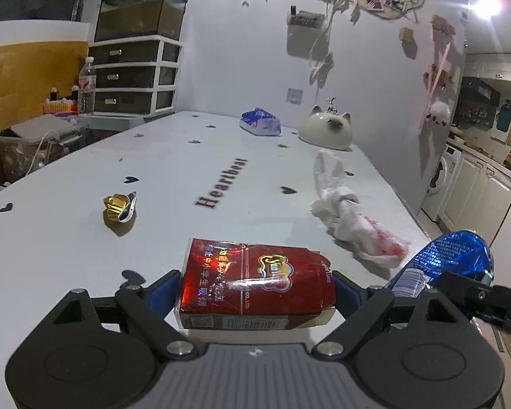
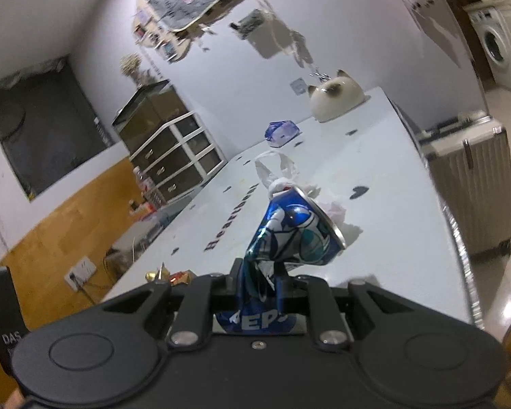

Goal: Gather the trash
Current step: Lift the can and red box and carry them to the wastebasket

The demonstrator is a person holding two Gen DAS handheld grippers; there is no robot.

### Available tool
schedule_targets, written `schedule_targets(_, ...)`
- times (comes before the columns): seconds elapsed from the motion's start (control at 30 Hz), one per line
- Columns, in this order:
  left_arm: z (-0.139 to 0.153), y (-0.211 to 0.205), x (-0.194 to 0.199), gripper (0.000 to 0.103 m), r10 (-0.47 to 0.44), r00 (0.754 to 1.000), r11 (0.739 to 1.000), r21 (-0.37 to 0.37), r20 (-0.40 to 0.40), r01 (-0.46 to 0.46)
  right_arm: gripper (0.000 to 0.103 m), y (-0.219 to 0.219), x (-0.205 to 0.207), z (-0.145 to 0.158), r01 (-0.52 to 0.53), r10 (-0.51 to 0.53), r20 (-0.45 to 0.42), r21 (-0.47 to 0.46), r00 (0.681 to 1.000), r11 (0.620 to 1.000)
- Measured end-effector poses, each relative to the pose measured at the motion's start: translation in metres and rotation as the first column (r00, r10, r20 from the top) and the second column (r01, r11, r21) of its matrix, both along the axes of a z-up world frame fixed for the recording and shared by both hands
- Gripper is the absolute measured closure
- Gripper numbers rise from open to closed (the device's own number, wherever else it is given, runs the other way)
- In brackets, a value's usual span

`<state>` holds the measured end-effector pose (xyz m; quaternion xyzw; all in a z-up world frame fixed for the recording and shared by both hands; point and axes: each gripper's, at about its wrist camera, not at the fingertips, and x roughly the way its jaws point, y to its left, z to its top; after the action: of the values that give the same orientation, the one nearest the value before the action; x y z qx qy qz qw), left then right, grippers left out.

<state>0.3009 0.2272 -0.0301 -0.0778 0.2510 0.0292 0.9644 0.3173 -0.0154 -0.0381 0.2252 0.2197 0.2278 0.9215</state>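
My left gripper [image 1: 257, 294] is shut on a red cigarette pack [image 1: 252, 272], its blue pads [image 1: 161, 293] pressing on both ends, just over the white table [image 1: 221, 156]. My right gripper [image 2: 260, 279] is shut on a crushed blue Pepsi can [image 2: 296, 228]; the can [image 1: 453, 255] also shows at the right edge of the left wrist view. Farther out on the table lie a gold foil wrapper [image 1: 117, 206], a knotted white plastic bag [image 1: 351, 218] and a blue tissue pack [image 1: 260, 122].
A white cat-shaped ornament [image 1: 325, 129] stands at the far end against the wall. A drawer unit [image 1: 134, 75] with a glass tank on top is beyond the table's left side. A ribbed suitcase [image 2: 473, 184] stands on the floor off the right edge.
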Motion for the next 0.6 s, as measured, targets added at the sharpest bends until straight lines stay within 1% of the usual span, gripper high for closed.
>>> schedule_targets(0.2, 0.008, -0.019, -0.031, 0.013, -0.012, 0.999, 1.0, -0.012, 0.032, 0.012, 0.085, -0.023, -0.03, 0.015, -0.009, 0.016, 0.062, -0.115, 0.998, 0.993)
schedule_targets(0.43, 0.019, -0.063, -0.064, 0.013, -0.06, 0.995, 0.998, -0.02, 0.079, 0.062, 0.085, -0.062, -0.062, 0.023, 0.029, -0.005, 0.109, -0.217, 0.994, 0.976)
schedule_targets(0.6, 0.024, -0.105, -0.081, 0.013, -0.119, 0.988, 0.993, 0.02, 0.095, 0.118, 0.085, -0.095, -0.084, 0.029, 0.071, -0.034, 0.141, -0.262, 0.989, 0.962)
